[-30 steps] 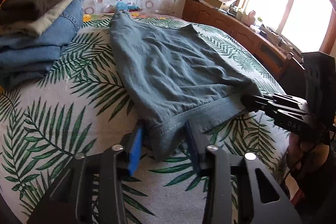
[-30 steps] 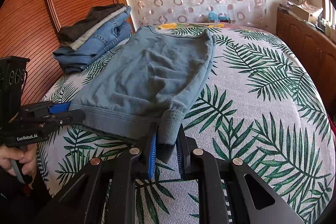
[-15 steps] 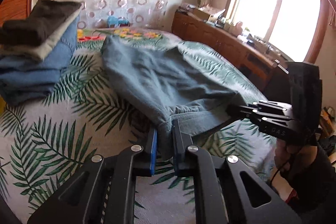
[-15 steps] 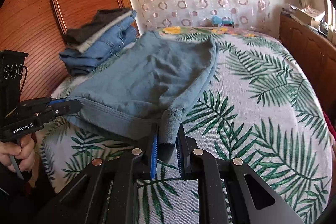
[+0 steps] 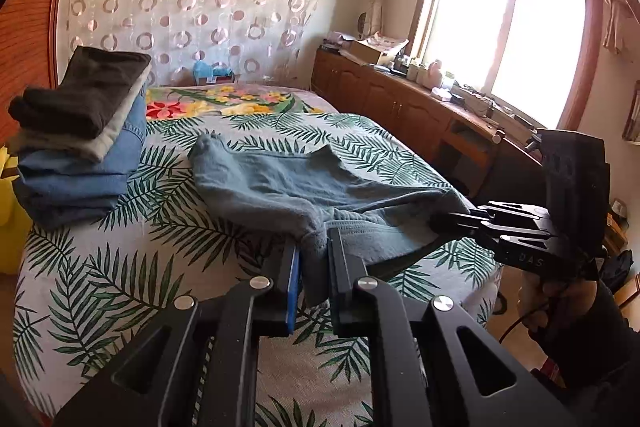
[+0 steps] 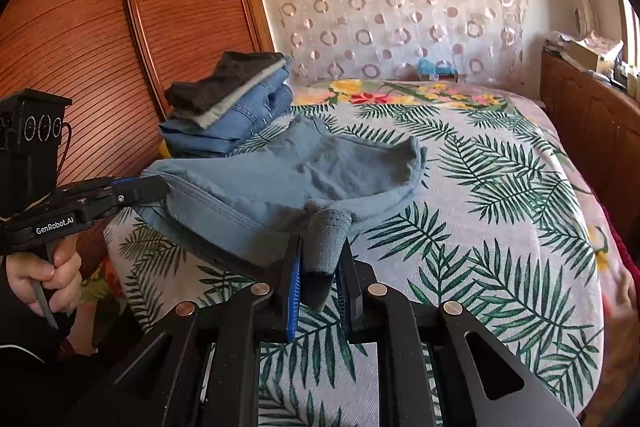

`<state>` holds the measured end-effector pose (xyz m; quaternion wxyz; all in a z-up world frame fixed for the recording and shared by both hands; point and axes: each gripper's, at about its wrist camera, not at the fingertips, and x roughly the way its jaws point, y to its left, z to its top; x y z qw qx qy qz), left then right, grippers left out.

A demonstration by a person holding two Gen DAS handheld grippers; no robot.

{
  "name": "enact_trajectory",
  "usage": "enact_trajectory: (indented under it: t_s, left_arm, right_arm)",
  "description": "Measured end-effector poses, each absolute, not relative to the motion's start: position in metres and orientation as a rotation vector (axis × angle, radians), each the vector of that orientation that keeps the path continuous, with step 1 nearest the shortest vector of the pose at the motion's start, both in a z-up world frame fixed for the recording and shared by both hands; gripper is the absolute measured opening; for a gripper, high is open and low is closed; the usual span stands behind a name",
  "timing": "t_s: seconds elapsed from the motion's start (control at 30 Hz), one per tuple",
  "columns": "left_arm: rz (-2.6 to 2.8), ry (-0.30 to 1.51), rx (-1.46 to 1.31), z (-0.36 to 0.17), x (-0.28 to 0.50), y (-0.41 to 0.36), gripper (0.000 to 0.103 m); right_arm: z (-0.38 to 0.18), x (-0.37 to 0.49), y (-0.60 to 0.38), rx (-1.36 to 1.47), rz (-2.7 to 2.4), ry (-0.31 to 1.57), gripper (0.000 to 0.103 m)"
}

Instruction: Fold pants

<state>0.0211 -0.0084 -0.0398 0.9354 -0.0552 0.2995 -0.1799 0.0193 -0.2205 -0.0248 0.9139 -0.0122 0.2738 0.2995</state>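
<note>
One leaf-print bed (image 5: 120,267), one blue pants (image 5: 280,187), two tongs, left tongs (image 5: 314,259) and right tongs (image 6: 320,267), each clamped on its edge

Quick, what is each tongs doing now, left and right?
Left tongs: closed on the near edge of the blue-grey pants.
Right tongs: closed on the same edge.

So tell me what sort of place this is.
Most likely a home bedroom: a bed under a palm-leaf cover, a wooden wardrobe beside it, and a stack of folded clothes on the bed.
</note>
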Motion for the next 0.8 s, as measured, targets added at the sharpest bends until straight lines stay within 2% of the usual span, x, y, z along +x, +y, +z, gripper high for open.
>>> enact_trajectory:
  t_s: [0.8]
  left_arm:
    - [-0.414, 0.543, -0.062, -0.016, -0.004, -0.017, 0.013]
  right_arm:
    - [-0.006, -0.009, -0.239, -0.035, 0.626, 0.501, 0.015]
